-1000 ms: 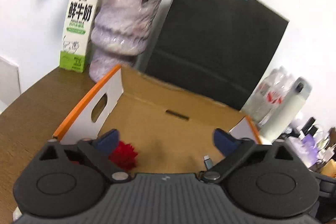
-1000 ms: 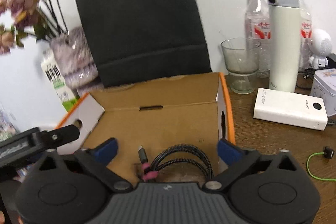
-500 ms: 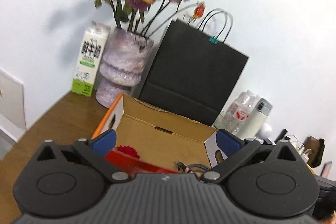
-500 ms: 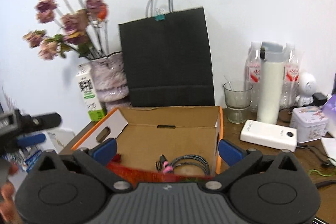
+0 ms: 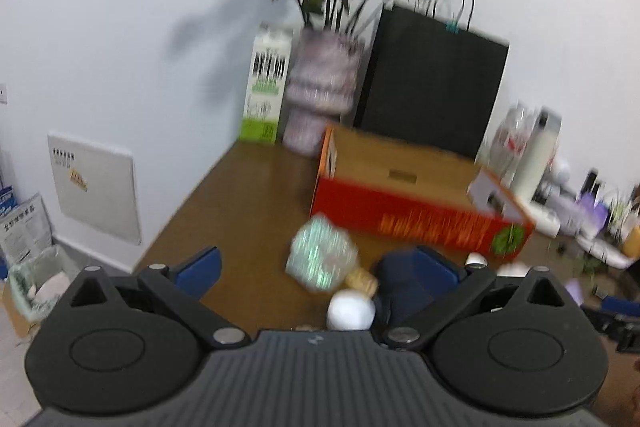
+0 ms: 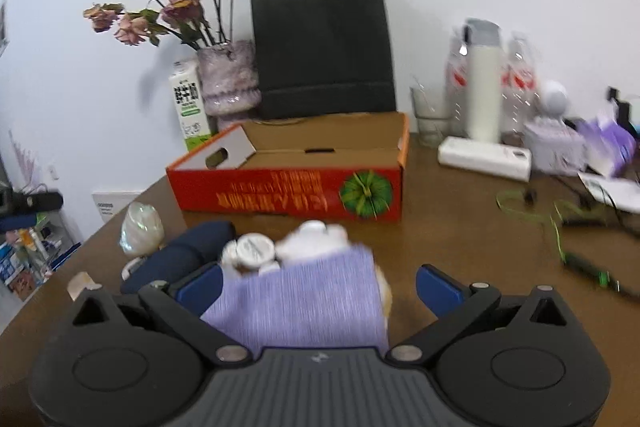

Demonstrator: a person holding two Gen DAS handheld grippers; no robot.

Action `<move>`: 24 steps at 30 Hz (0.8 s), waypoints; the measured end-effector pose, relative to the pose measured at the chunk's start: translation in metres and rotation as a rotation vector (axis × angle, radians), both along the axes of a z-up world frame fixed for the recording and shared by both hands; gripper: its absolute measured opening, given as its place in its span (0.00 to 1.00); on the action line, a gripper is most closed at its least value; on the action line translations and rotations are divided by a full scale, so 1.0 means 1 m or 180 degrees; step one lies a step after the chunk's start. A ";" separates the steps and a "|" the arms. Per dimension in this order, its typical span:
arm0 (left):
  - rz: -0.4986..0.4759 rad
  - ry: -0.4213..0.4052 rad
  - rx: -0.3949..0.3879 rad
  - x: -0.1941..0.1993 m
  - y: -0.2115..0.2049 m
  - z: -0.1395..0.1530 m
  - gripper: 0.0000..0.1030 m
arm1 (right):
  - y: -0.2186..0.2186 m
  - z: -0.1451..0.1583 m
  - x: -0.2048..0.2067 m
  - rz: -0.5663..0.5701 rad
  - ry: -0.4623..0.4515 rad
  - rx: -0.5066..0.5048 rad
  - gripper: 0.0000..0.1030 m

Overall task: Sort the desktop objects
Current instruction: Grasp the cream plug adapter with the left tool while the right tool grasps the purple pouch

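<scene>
The open red cardboard box [image 6: 288, 193] stands mid-table, seen also in the blurred left wrist view as the box [image 5: 420, 217]. In front of it lie loose items. A purple knitted soft toy [image 6: 304, 301] sits between the fingers of my right gripper [image 6: 320, 287], which is open and not pressing on it. White round caps [image 6: 250, 251], a dark blue case [image 6: 180, 259] and an iridescent corked bottle [image 6: 142, 227] lie to its left. My left gripper [image 5: 316, 269] is open over the bottle [image 5: 322, 259], a white ball [image 5: 351, 309] and the blue case [image 5: 400, 279].
A black paper bag [image 6: 324, 47], a vase of dried flowers [image 6: 228, 83] and a milk carton [image 6: 188, 107] stand behind the box. At right are a white power bank [image 6: 484, 159], a white flask [image 6: 484, 83], bottles and a green cable [image 6: 560, 227]. The table edge [image 5: 180, 203] runs at left.
Both grippers have drawn back from over the box interior toward the table's front. The box's red front wall and the loose items before it have come into view.
</scene>
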State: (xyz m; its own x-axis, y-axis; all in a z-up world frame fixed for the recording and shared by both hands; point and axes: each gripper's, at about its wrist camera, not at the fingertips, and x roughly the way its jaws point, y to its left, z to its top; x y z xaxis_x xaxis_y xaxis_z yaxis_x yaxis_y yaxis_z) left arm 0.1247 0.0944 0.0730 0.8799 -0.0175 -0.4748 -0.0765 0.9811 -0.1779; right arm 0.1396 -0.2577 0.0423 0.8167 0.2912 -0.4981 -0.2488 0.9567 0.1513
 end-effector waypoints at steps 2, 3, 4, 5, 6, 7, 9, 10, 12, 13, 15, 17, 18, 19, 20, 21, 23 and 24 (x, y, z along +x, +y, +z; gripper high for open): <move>-0.0068 0.0079 0.0068 -0.001 -0.003 -0.018 1.00 | 0.004 -0.009 -0.007 0.0012 -0.0007 -0.0066 1.00; -0.0088 0.0114 0.0108 -0.001 -0.006 -0.024 1.00 | 0.007 -0.013 -0.009 0.0027 -0.0012 -0.0112 1.00; -0.0108 0.0138 0.0140 -0.001 -0.008 -0.030 1.00 | 0.009 -0.015 -0.010 0.0031 -0.0020 -0.0148 1.00; -0.0122 0.0154 0.0157 -0.001 -0.009 -0.036 1.00 | 0.012 -0.017 -0.011 0.0049 -0.0033 -0.0188 1.00; -0.0125 0.0172 0.0163 -0.001 -0.009 -0.040 1.00 | 0.014 -0.018 -0.011 0.0058 -0.0046 -0.0216 1.00; -0.0118 0.0191 0.0165 0.000 -0.010 -0.043 1.00 | 0.016 -0.019 -0.010 0.0046 -0.0047 -0.0237 1.00; -0.0093 0.0230 0.0200 0.002 -0.011 -0.049 1.00 | 0.018 -0.022 -0.008 0.0035 -0.0018 -0.0245 1.00; -0.0077 0.0248 0.0208 0.003 -0.011 -0.051 1.00 | 0.018 -0.023 -0.006 0.0039 -0.0009 -0.0234 1.00; -0.0087 0.0276 0.0135 0.005 -0.007 -0.054 0.99 | 0.018 -0.027 -0.005 0.0044 0.0005 -0.0194 1.00; -0.0094 0.0293 0.0089 0.006 -0.005 -0.055 0.98 | 0.018 -0.028 -0.005 0.0039 0.0024 -0.0165 1.00; -0.0099 0.0342 0.0058 0.009 -0.003 -0.057 0.89 | 0.016 -0.031 -0.003 0.0034 0.0040 -0.0130 0.99; -0.0117 0.0381 0.0071 0.010 -0.004 -0.059 0.82 | 0.016 -0.031 -0.004 0.0017 0.0002 -0.0124 0.98; -0.0134 0.0397 0.0079 0.011 -0.005 -0.060 0.78 | 0.017 -0.031 -0.005 0.0023 -0.0022 -0.0138 0.97; -0.0147 0.0409 0.0081 0.011 -0.006 -0.061 0.77 | 0.017 -0.031 -0.005 0.0034 -0.0026 -0.0141 0.96; -0.0149 0.0417 0.0081 0.011 -0.006 -0.061 0.76 | 0.017 -0.031 -0.005 0.0037 -0.0028 -0.0141 0.96; -0.0139 0.0414 0.0073 0.010 -0.006 -0.061 0.76 | 0.017 -0.032 -0.005 0.0043 -0.0030 -0.0142 0.93; -0.0117 0.0410 0.0062 0.010 -0.005 -0.061 0.70 | 0.016 -0.032 -0.005 0.0057 -0.0020 -0.0141 0.86; -0.0106 0.0410 0.0048 0.009 -0.004 -0.061 0.64 | 0.017 -0.032 -0.005 0.0072 -0.0007 -0.0155 0.74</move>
State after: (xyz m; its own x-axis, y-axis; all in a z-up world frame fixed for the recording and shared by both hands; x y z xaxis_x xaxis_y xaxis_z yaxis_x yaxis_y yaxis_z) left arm 0.1342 0.0905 0.0116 0.8107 -0.0377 -0.5842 -0.0651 0.9859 -0.1541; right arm 0.1350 -0.2411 0.0100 0.8114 0.2851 -0.5103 -0.2708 0.9570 0.1040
